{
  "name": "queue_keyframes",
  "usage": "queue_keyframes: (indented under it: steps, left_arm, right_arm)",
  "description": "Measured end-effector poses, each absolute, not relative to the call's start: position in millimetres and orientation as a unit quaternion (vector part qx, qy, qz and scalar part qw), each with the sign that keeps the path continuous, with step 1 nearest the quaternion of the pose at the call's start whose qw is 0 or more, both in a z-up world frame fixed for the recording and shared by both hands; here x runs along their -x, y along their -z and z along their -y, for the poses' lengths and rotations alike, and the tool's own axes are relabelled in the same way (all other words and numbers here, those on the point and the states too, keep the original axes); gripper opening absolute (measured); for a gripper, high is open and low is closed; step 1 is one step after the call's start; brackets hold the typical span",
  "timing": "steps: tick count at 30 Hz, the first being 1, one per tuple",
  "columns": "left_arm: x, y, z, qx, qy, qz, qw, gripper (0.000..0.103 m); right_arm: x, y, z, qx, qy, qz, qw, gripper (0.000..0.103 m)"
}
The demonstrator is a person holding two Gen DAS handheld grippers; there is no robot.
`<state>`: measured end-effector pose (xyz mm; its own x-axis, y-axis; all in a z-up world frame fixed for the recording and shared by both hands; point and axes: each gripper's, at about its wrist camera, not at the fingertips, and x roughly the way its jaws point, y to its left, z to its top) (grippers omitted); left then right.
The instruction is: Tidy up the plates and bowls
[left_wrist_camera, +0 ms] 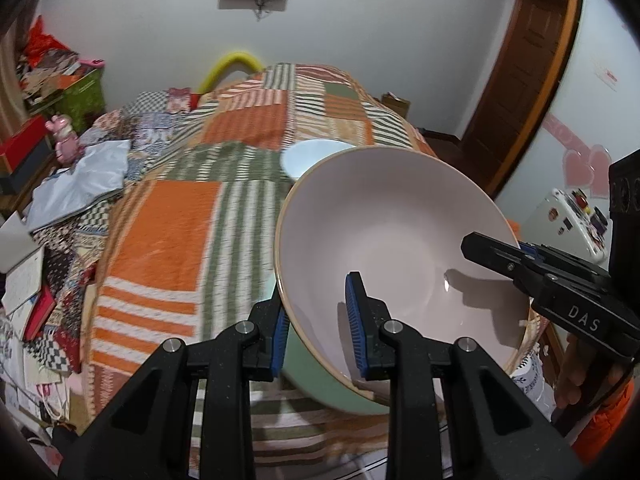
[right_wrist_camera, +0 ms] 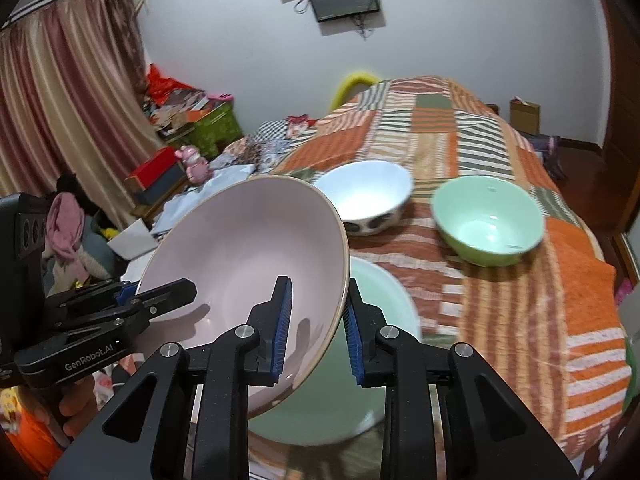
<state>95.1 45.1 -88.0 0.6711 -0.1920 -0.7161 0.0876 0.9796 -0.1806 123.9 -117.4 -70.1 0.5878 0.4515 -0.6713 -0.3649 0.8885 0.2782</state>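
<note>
A large pink bowl [left_wrist_camera: 400, 232] with a tan rim and green outside is held tilted above the patchwork bed cover. My left gripper [left_wrist_camera: 320, 324] is shut on its near-left rim. My right gripper [right_wrist_camera: 316, 328] is shut on its right rim, and shows in the left wrist view [left_wrist_camera: 516, 258]. The pink bowl [right_wrist_camera: 244, 264] hangs over a pale green plate [right_wrist_camera: 384, 300] on the cover. A white panda bowl [right_wrist_camera: 368, 196] and a green bowl [right_wrist_camera: 488, 220] stand farther back. The white bowl [left_wrist_camera: 312, 156] peeks out behind the pink bowl's rim.
The bed [left_wrist_camera: 180, 220] has an orange and green patchwork cover [right_wrist_camera: 520, 300]. Books, papers and boxes [left_wrist_camera: 32, 280] are piled along its left side. A curtain [right_wrist_camera: 60, 112] hangs at left. A wooden door [left_wrist_camera: 528, 72] is at right.
</note>
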Motion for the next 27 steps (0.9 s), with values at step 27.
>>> queue_keyframes:
  steps: [27]
  left_arm:
    - [-72,104,-173,0.119,-0.028,-0.390,0.913,0.027]
  right_arm:
    - [-136,95,-2,-0.022,-0.311,-0.431,0.847,0.023]
